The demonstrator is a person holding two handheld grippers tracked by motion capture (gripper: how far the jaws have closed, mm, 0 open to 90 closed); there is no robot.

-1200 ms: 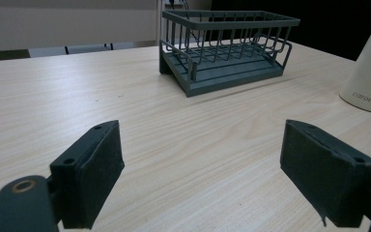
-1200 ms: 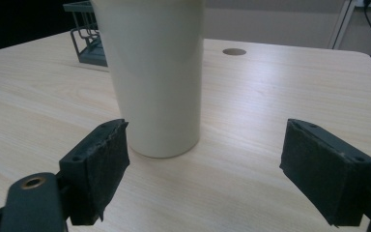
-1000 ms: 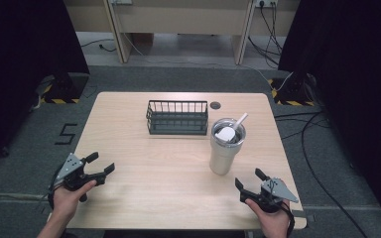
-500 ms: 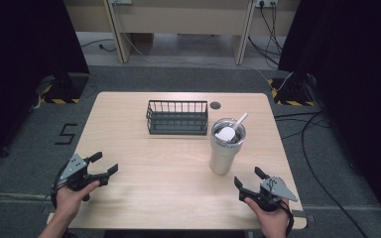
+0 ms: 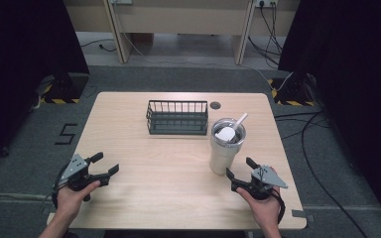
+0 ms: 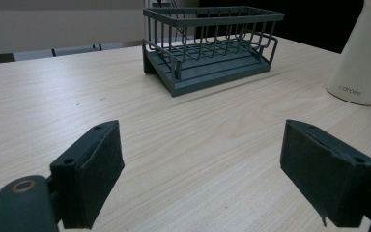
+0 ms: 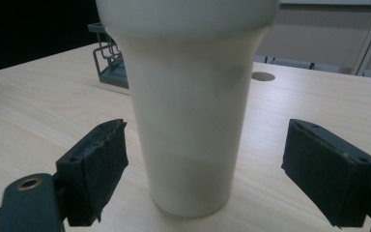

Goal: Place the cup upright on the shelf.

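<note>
Since the earlier frames the left gripper has slid a little forward and inward over the surface, while the right gripper has barely shifted. Both pairs of fingers are spread wide and grasp nothing.

The cup stands upright just ahead of the right fingers, centred between them but not yet touched; its lid carries a straw. The wire basket sits well beyond the left fingers, with bare wood between.

The main risk, as I judge it, lies with the cup. It is tall and narrows toward its foot, so a finger that meets it off-centre or before the other one closes could push it over or skate it across the wood. Its wall looks smooth, and a clamp set low on the taper may slip upward as it is lifted. A tilt during carrying could also spill whatever is inside, or knock the straw against the basket rim.
</note>
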